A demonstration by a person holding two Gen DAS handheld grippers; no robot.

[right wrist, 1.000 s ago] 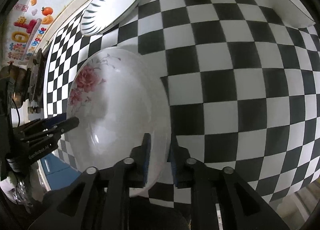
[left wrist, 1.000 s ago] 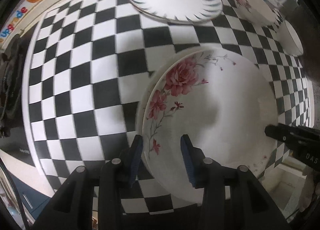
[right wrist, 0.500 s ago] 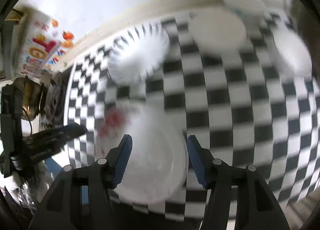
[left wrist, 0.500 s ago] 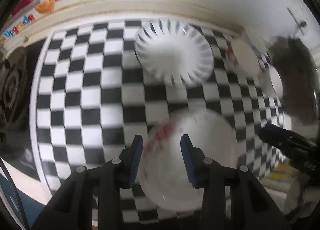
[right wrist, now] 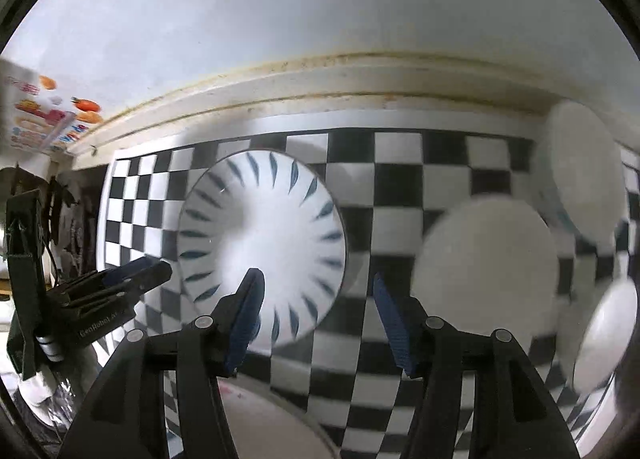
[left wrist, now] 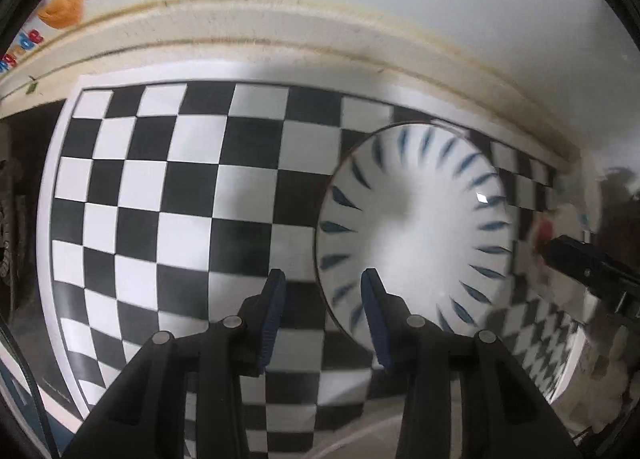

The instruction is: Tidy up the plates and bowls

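A white plate with blue leaf strokes [left wrist: 416, 239] lies on the checkered mat near the wall; it also shows in the right wrist view [right wrist: 262, 243]. My left gripper [left wrist: 322, 315] is open and empty, its right finger over the plate's near-left rim. My right gripper [right wrist: 318, 315] is open and empty, its left finger over the plate's near-right rim. The rose-patterned plate [right wrist: 272, 423] lies below the right gripper, mostly hidden. White bowls [right wrist: 484, 271] stand to the right.
The checkered mat [left wrist: 168, 195] covers the counter up to a cream ledge [left wrist: 256, 31] and wall. Two more white bowls [right wrist: 580, 175] [right wrist: 604, 335] sit at the far right. Dark clutter [right wrist: 24, 239] stands off the mat's left edge.
My right gripper let go of the rose plate and opened. Both grippers lifted and moved forward from the rose plate to the blue-patterned plate near the wall.
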